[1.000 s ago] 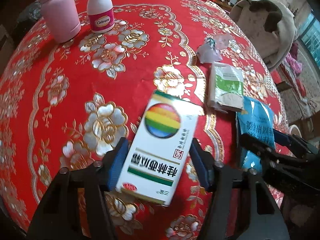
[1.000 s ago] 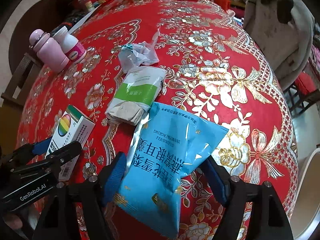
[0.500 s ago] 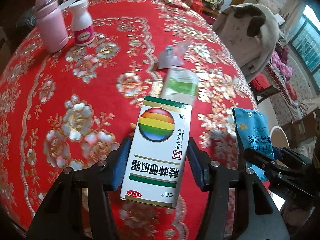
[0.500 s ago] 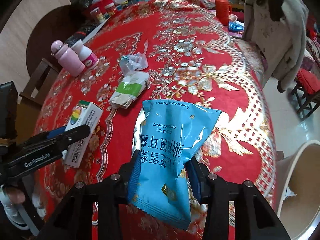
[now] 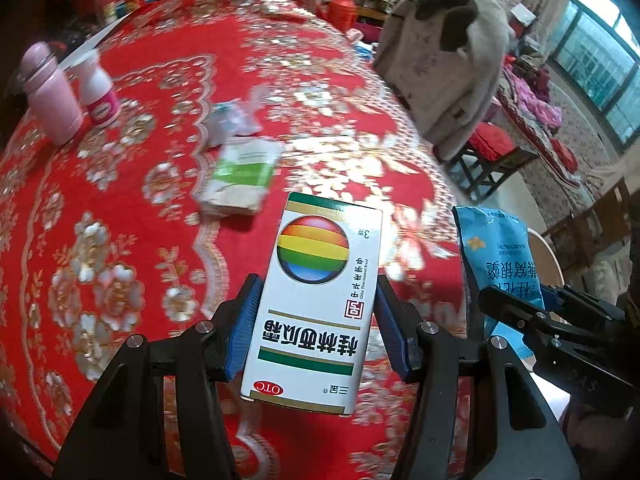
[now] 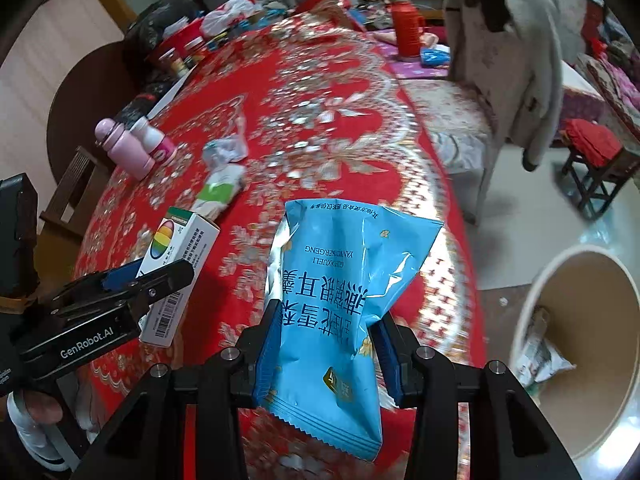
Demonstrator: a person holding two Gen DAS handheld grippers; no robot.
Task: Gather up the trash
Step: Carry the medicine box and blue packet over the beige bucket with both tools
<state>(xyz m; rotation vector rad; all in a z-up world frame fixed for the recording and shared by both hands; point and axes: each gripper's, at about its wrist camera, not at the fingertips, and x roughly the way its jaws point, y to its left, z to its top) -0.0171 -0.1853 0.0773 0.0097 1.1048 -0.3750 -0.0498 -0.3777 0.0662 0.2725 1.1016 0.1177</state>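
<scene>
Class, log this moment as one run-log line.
left gripper: shut on medicine box | right gripper: shut on blue packet | bin: right, on floor

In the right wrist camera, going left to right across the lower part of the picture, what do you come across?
Left gripper → white medicine box it holds → blue snack bag in the right gripper → round bin on the floor.

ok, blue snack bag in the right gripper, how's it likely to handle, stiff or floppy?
Probably floppy: the blue snack bag is pinched into a narrow waist where the right gripper squeezes it, and it creases above. Likely light, since it stands up from that pinch alone. The glossy film may be slippery, so it could slide out.
</scene>
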